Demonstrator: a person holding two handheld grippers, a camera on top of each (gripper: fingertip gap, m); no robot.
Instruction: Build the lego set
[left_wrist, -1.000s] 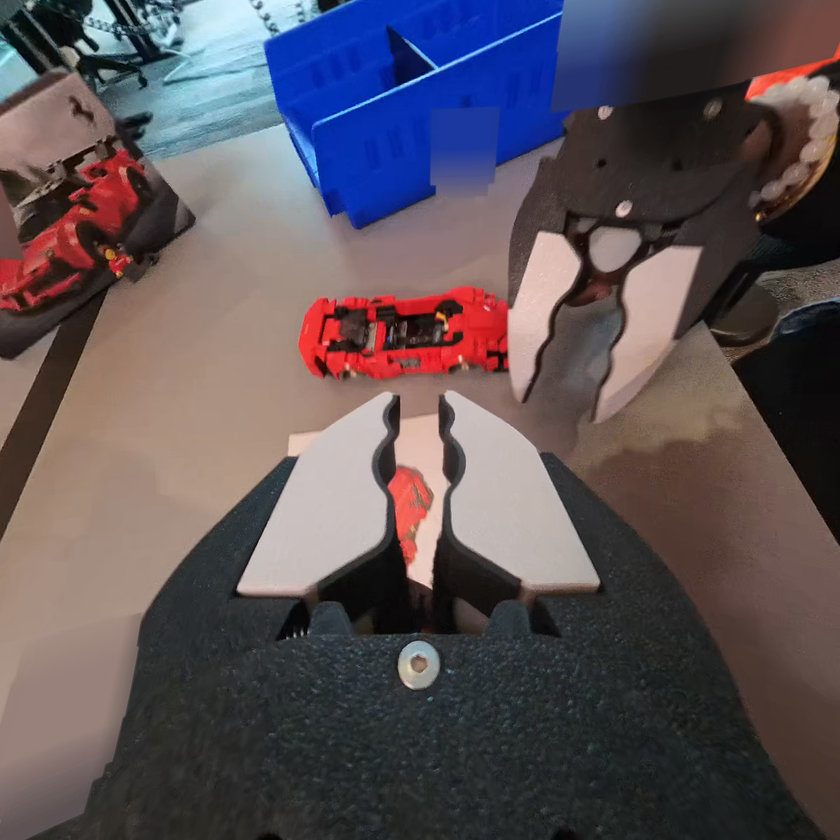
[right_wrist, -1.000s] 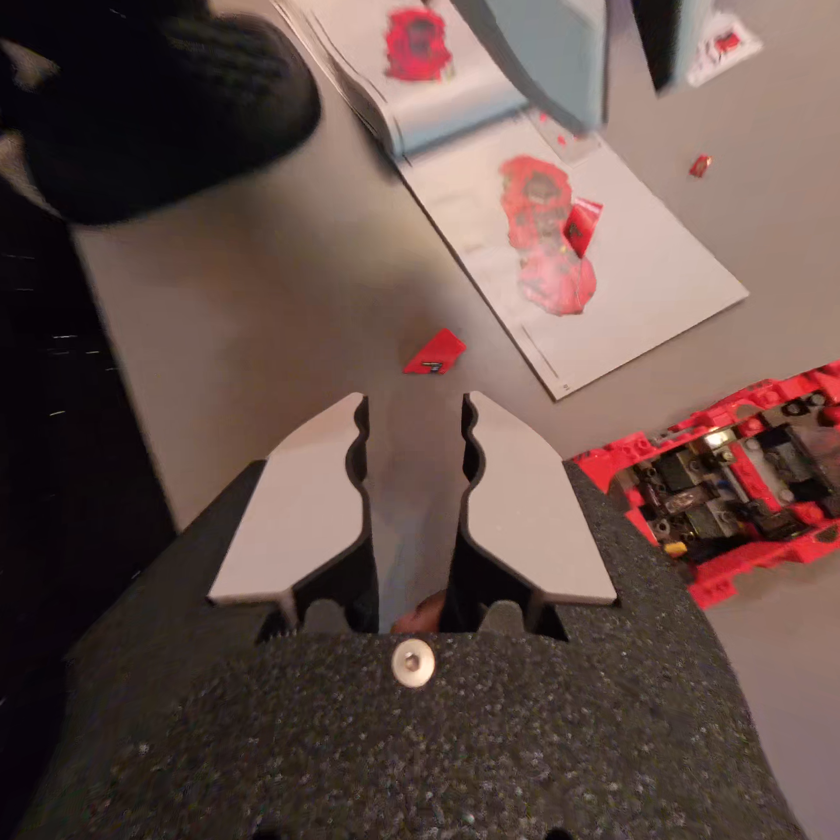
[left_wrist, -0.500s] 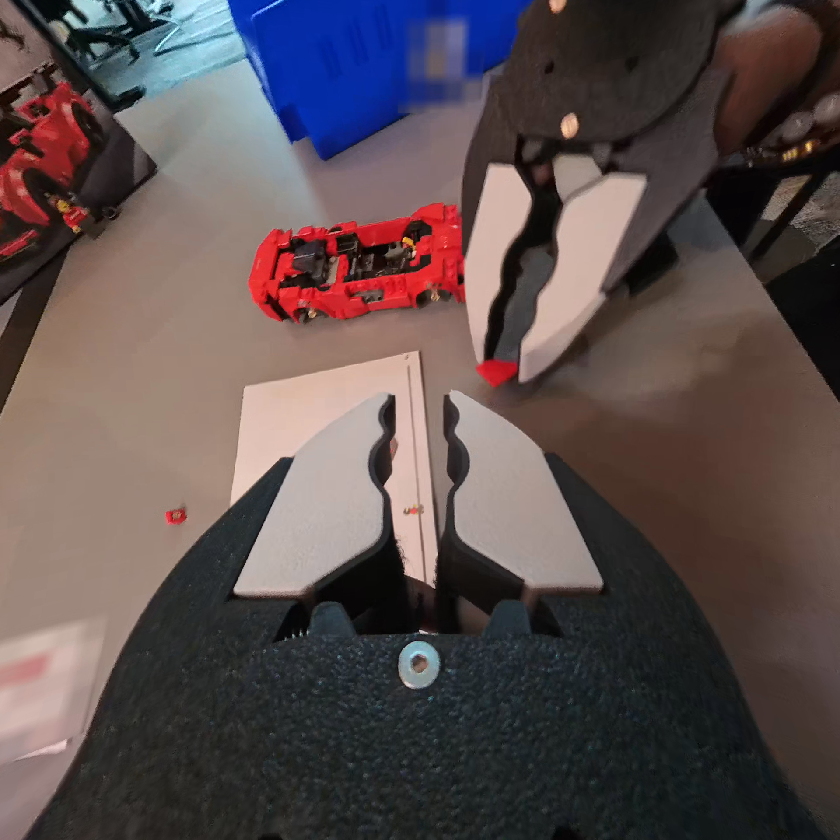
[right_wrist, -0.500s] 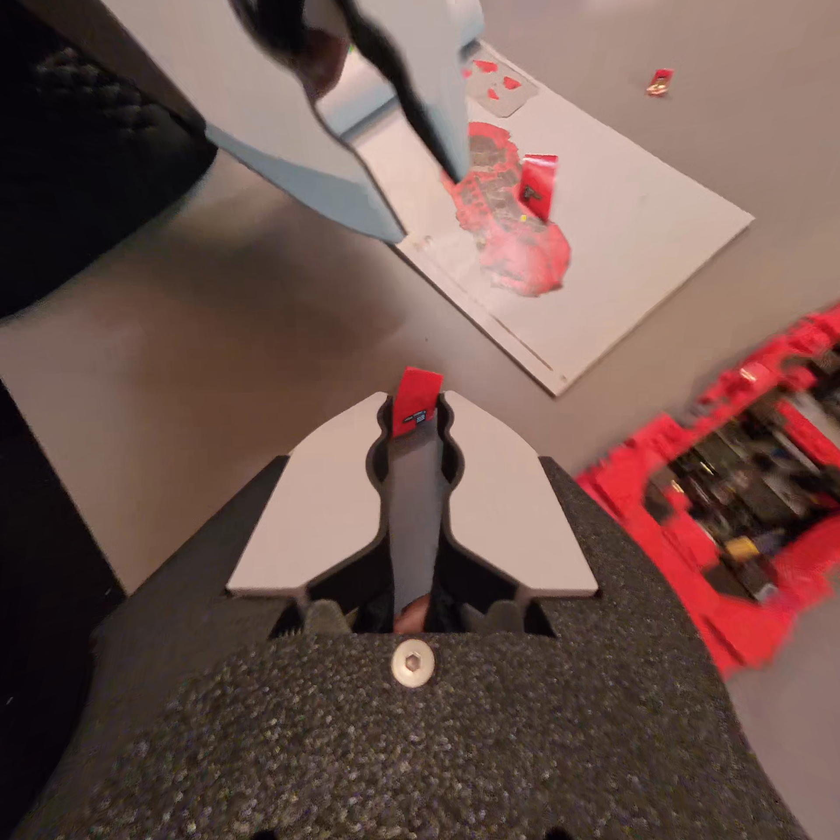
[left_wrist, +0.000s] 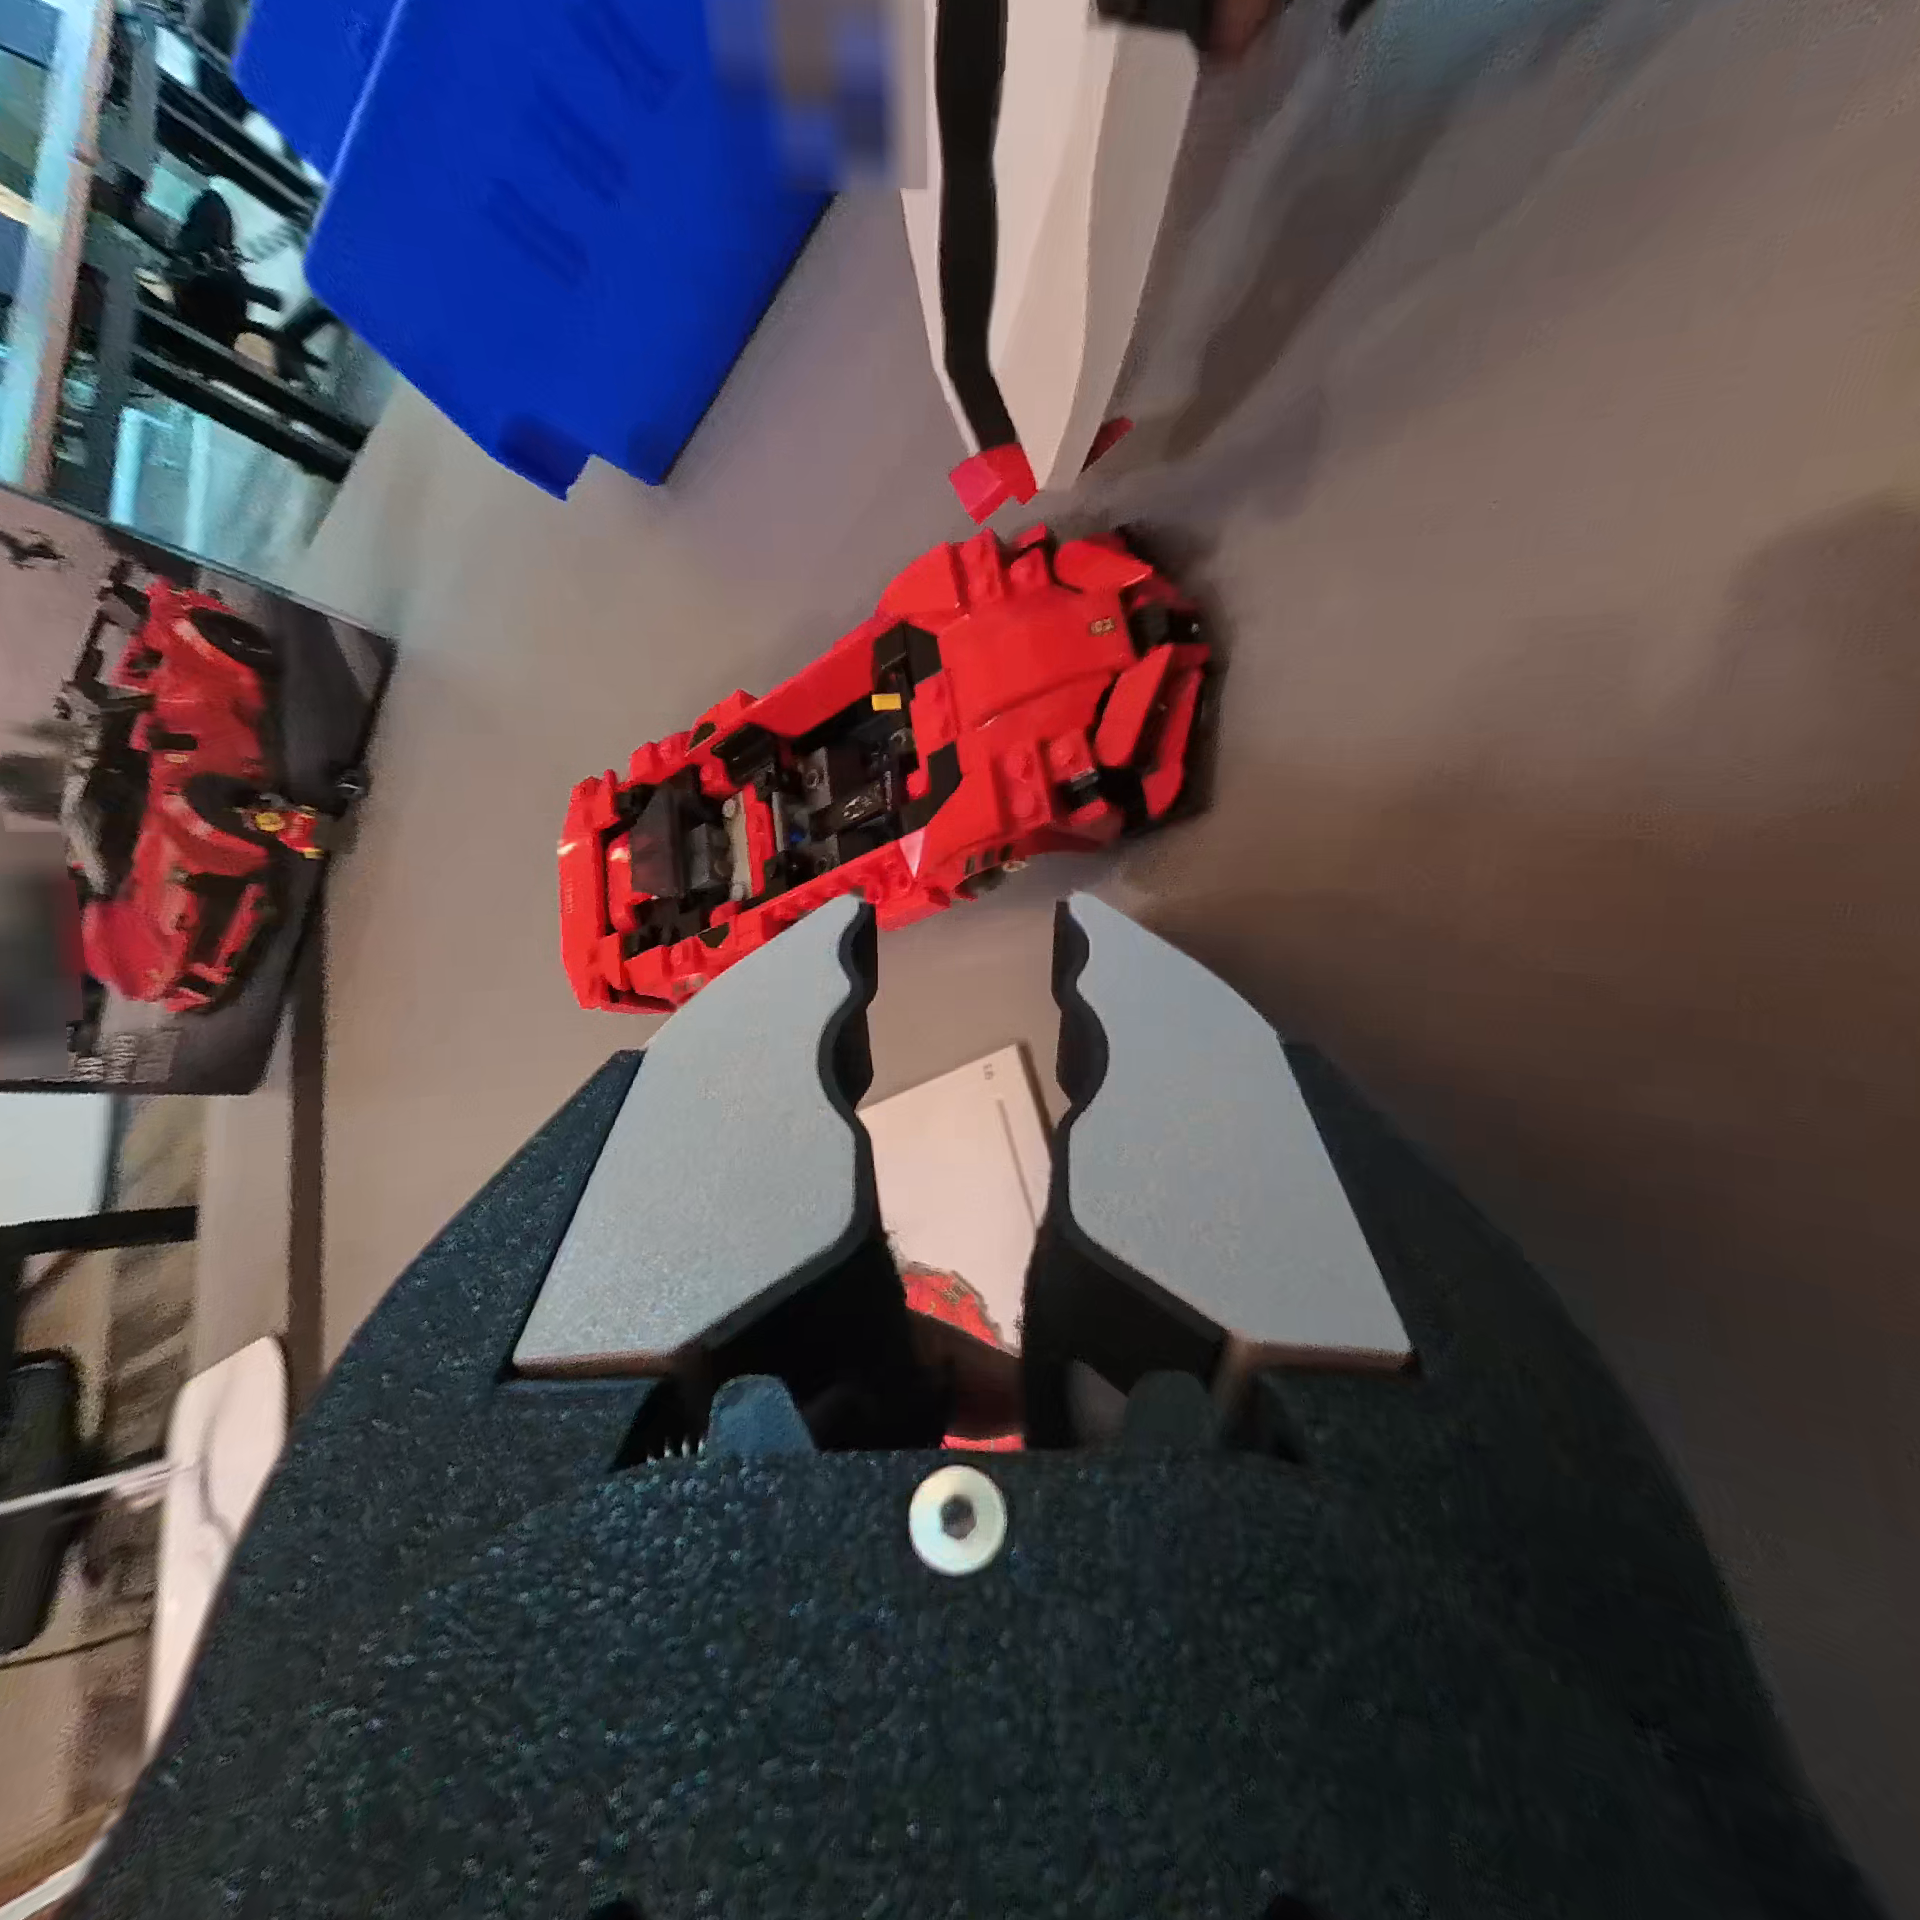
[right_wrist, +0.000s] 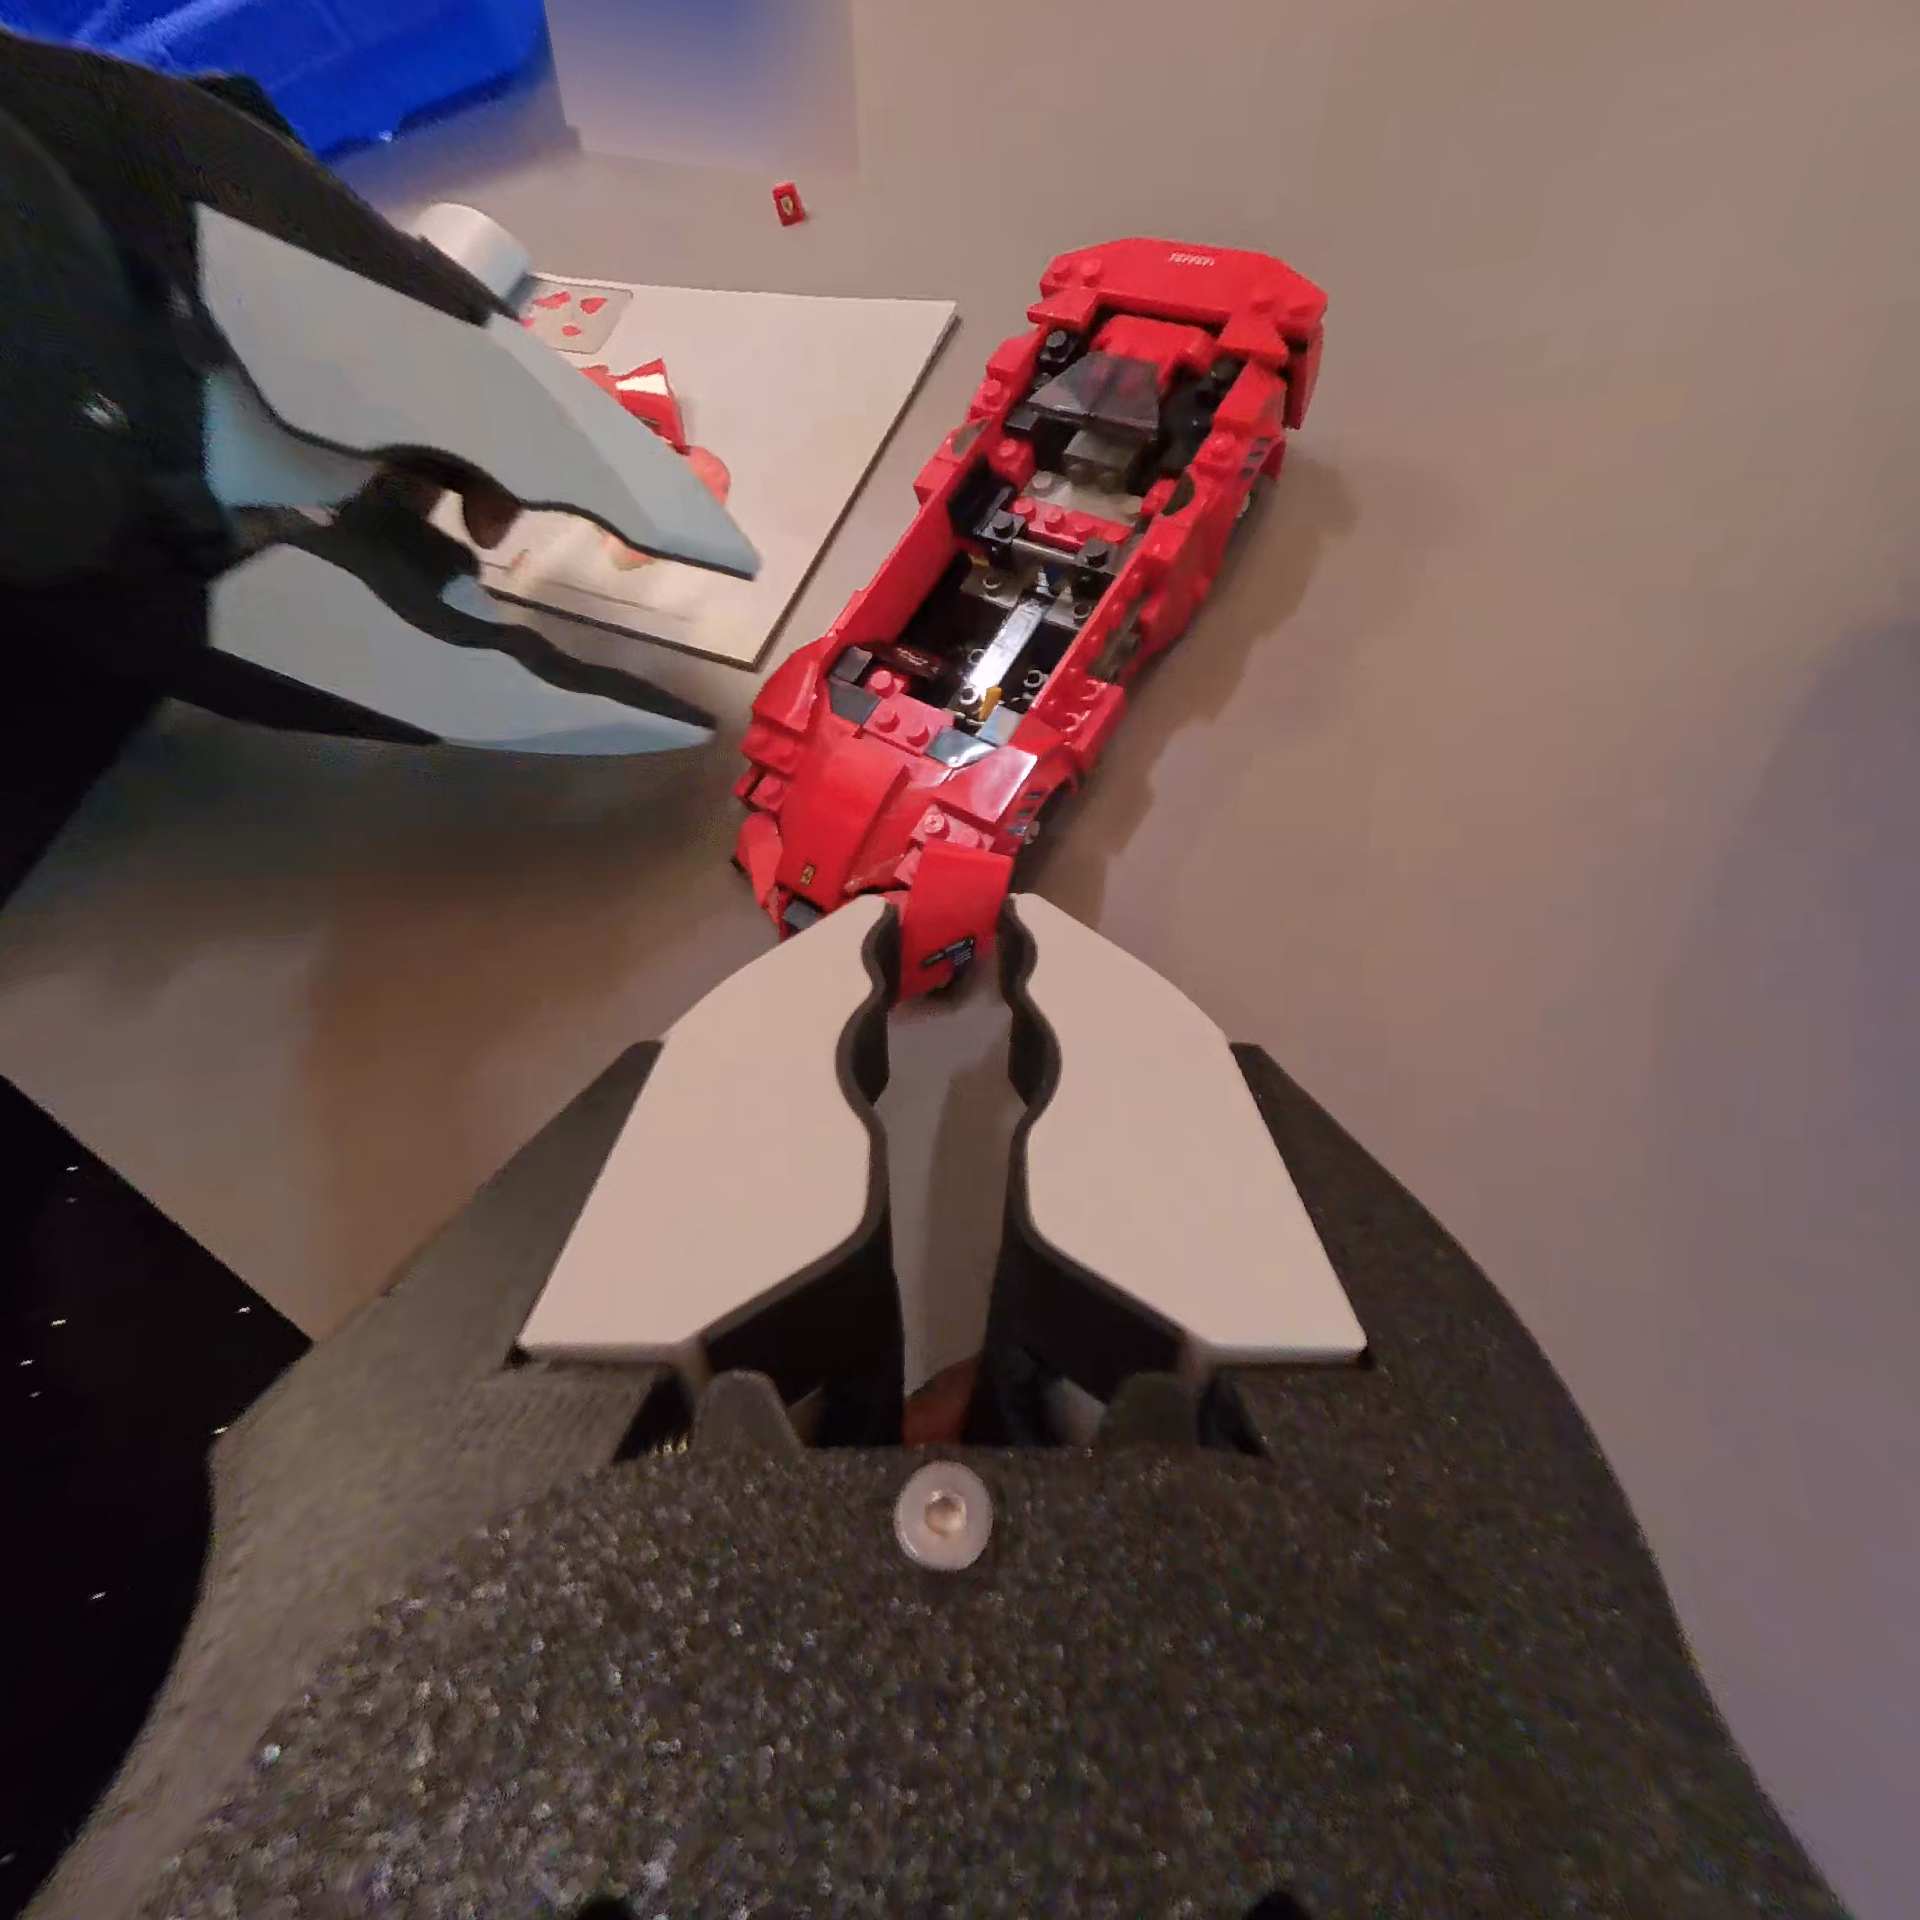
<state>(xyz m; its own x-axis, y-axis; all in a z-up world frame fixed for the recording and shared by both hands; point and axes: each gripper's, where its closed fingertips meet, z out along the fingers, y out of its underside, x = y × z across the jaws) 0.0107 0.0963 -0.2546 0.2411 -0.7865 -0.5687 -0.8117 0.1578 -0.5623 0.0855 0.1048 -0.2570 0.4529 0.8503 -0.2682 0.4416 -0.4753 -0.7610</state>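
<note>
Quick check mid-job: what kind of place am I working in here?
Probably a lab or office workbench. A plain grey table carries the red lego car, a blue storage bin stands behind it, and metal shelving shows beyond.

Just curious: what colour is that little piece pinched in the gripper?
Red small curved piece; clearest in the right wrist view.

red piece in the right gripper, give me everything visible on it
The red piece is a small, glossy plastic slope with a curved top and a small dark sticker near its lower end. The right gripper is shut on it, pinching its sides at the fingertips, so its upper end sticks out past them. It is held above the table, right at the nose of the car; whether it touches the car cannot be told. In the left wrist view it pokes out below the fingertips.
</note>
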